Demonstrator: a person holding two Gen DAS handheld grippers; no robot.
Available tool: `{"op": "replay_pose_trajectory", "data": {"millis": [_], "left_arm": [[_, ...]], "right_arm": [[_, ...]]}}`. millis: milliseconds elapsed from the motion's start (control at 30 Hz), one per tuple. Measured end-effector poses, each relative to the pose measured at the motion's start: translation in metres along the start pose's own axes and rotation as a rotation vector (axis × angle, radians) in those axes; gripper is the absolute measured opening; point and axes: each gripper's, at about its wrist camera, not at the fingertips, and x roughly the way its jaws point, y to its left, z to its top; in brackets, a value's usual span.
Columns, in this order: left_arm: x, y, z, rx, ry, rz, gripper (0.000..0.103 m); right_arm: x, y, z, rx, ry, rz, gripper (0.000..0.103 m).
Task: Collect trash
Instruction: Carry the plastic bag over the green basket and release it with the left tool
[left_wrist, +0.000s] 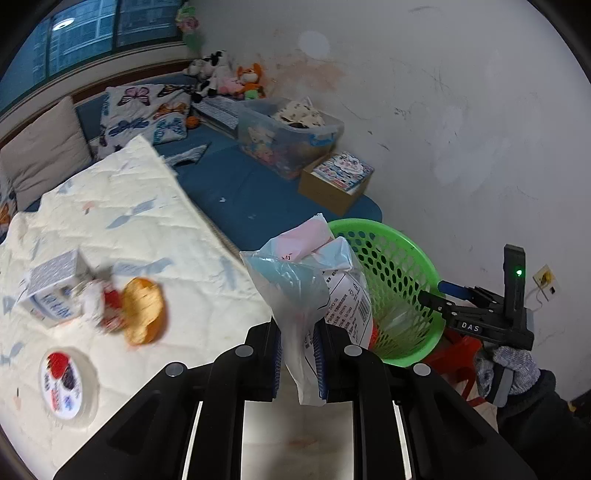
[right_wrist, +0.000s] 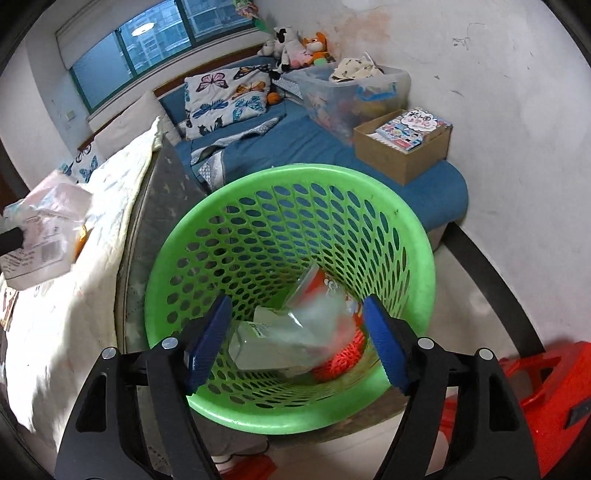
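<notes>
My left gripper (left_wrist: 298, 347) is shut on a crumpled plastic bag (left_wrist: 306, 280) with pink and blue contents and a printed label, held above the bed edge beside the green perforated basket (left_wrist: 402, 295). The bag also shows in the right wrist view (right_wrist: 40, 236) at the far left. My right gripper (right_wrist: 295, 339) is open and empty over the basket (right_wrist: 221, 229), which holds clear plastic wrappers (right_wrist: 295, 332) and something red. On the cream quilt lie a small carton (left_wrist: 51, 291), a red-white wrapper (left_wrist: 103, 306), an orange peel-like piece (left_wrist: 142, 310) and a round lid (left_wrist: 68, 384).
A red plastic stool (right_wrist: 546, 398) stands right of the basket. A blue mattress (left_wrist: 240, 192) carries a cardboard box with a book (left_wrist: 336, 181), a clear storage bin (left_wrist: 288, 133), pillows and plush toys. A white wall is on the right.
</notes>
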Motion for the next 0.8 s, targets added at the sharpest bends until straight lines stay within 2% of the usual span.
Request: {"op": "replay_pose_trajectory", "data": {"millis": [300,533,733,800], "left_arm": [[0.044,-0.034,0.021,0.062,0.049,-0.023,0.015],[0.078,-0.061,0.03,0.138,0.091,0.004,0.017],[0.097,-0.071,0.033,0.156,0.108,0.022,0.027],[0.101,-0.075,0.034,0.173,0.102,0.043,0.037]], "right_arm": [[-0.018,-0.003,-0.003,0.005,-0.029,0.014,0.075],[-0.036,0.0,-0.01,0.002,-0.059,0.029,0.076],[-0.042,-0.001,-0.013,0.022,-0.068,0.043,0.076],[-0.043,-0.002,-0.015,0.025,-0.07,0.045,0.076]]}}
